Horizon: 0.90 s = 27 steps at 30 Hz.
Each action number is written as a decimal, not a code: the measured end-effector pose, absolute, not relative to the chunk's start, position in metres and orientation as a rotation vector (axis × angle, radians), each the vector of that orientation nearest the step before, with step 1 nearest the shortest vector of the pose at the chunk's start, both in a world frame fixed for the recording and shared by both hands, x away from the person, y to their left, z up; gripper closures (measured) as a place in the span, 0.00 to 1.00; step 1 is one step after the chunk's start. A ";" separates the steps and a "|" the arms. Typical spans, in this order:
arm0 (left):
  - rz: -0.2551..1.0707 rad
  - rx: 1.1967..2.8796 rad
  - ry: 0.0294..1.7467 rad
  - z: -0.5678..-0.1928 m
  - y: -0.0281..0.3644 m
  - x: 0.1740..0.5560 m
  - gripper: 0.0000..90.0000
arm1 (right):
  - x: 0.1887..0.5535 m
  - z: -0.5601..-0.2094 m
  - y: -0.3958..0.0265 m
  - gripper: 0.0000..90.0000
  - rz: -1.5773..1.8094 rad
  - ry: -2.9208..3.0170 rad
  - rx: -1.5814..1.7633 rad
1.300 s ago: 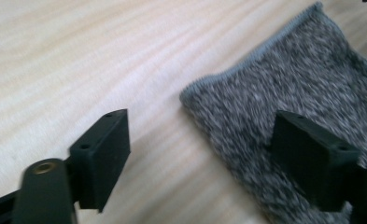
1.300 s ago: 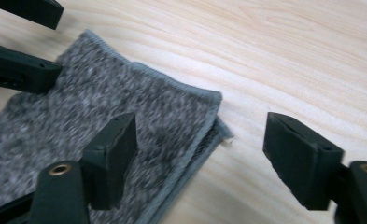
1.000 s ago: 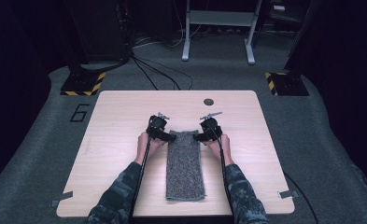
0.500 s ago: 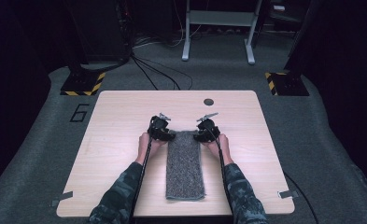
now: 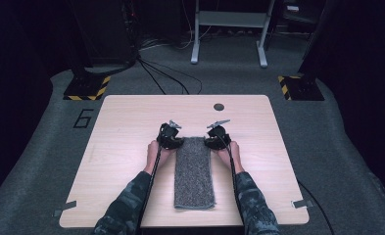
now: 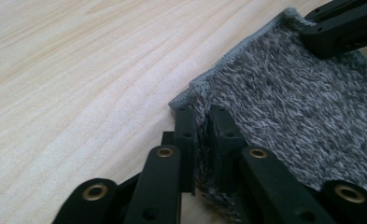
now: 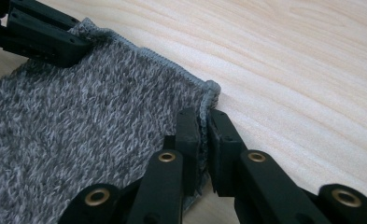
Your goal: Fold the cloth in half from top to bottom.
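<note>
Now both jaw pairs have just been closing. Left gripper [image 5: 171,142] pinches the grey towel's [image 5: 194,171] far corner at 10 o'clock; right gripper [image 5: 215,141] clamps the 2 o'clock corner. Towel lies flat mid-tabletop [image 5: 131,122]. Judgement: lift both corners evenly, keep edge taut.

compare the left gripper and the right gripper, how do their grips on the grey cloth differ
The left gripper pinches the far left corner of the grey cloth; the right gripper pinches its far right corner. In the left gripper view the cloth bunches thickly between the jaws; in the right gripper view only a thin hemmed edge sits between them. Shared: both have just closed on the cloth, low over the wooden table.
</note>
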<state>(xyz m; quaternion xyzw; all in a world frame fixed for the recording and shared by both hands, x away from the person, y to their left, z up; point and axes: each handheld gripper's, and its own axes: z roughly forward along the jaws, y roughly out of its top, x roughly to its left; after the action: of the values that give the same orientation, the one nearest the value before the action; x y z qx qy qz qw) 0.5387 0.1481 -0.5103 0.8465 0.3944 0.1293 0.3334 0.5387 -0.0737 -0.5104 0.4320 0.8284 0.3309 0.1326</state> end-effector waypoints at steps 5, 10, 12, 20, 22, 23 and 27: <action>0.368 2.187 1.020 -0.511 0.150 0.534 0.95 | 0.536 -0.509 -0.073 0.95 0.955 2.381 1.238; 0.377 2.136 1.031 -0.506 0.154 0.532 0.95 | 0.531 -0.503 -0.074 0.95 0.993 2.341 1.229; 0.401 2.120 1.019 -0.500 0.156 0.530 0.95 | 0.529 -0.498 -0.075 0.95 1.016 2.319 1.197; 0.460 2.068 0.982 -0.481 0.161 0.524 0.96 | 0.523 -0.476 -0.075 0.95 1.070 2.258 1.122; 0.467 2.052 0.979 -0.475 0.162 0.525 0.96 | 0.522 -0.471 -0.075 0.95 1.084 2.250 1.092; 0.477 2.050 0.974 -0.472 0.163 0.525 0.96 | 0.523 -0.469 -0.076 0.95 1.085 2.248 1.075; 0.512 2.023 0.956 -0.461 0.164 0.525 0.96 | 0.521 -0.460 -0.075 0.95 1.099 2.219 1.039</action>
<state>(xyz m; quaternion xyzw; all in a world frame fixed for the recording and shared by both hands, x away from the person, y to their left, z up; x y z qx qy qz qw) 0.5252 0.1641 -0.4605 0.8037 0.3796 0.2034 0.4106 0.5211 -0.0753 -0.4602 0.3769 0.8049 0.3986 0.2261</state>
